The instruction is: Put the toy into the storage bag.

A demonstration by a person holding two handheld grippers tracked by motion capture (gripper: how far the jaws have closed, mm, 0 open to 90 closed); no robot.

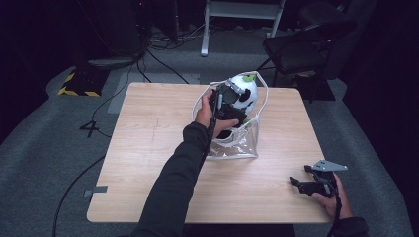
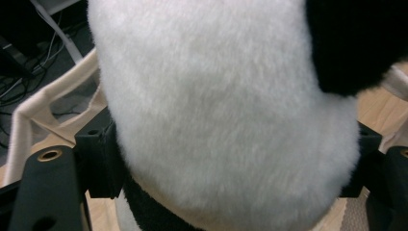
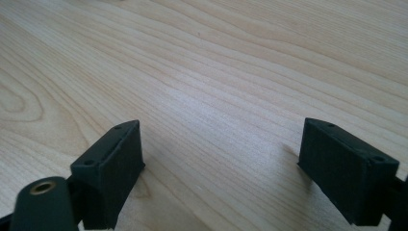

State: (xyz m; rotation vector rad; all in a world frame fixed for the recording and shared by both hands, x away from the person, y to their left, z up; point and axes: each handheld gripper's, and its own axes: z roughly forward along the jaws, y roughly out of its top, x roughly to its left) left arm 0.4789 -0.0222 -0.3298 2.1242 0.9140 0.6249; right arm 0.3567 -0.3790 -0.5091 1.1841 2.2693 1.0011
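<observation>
A black-and-white panda plush [image 1: 246,94] sits in the mouth of a clear plastic bag [image 1: 241,145] with white handles, standing at the far middle of the wooden table [image 1: 148,148]. My left gripper [image 1: 226,100] reaches into the bag from the left. In the left gripper view its jaws stand on either side of the plush's [image 2: 216,110] white fur and press into it, with my left gripper [image 2: 231,159] shut on it. Near the front right corner my right gripper [image 1: 299,183] rests low over the table. Seen up close, my right gripper [image 3: 221,163] is open over bare wood.
A white bag handle [image 2: 29,120] loops at the left of the left gripper view. Beyond the table's far edge are a dark chair [image 1: 304,49], a white frame's legs [image 1: 205,29], floor cables [image 1: 158,59] and yellow-black tape [image 1: 79,86].
</observation>
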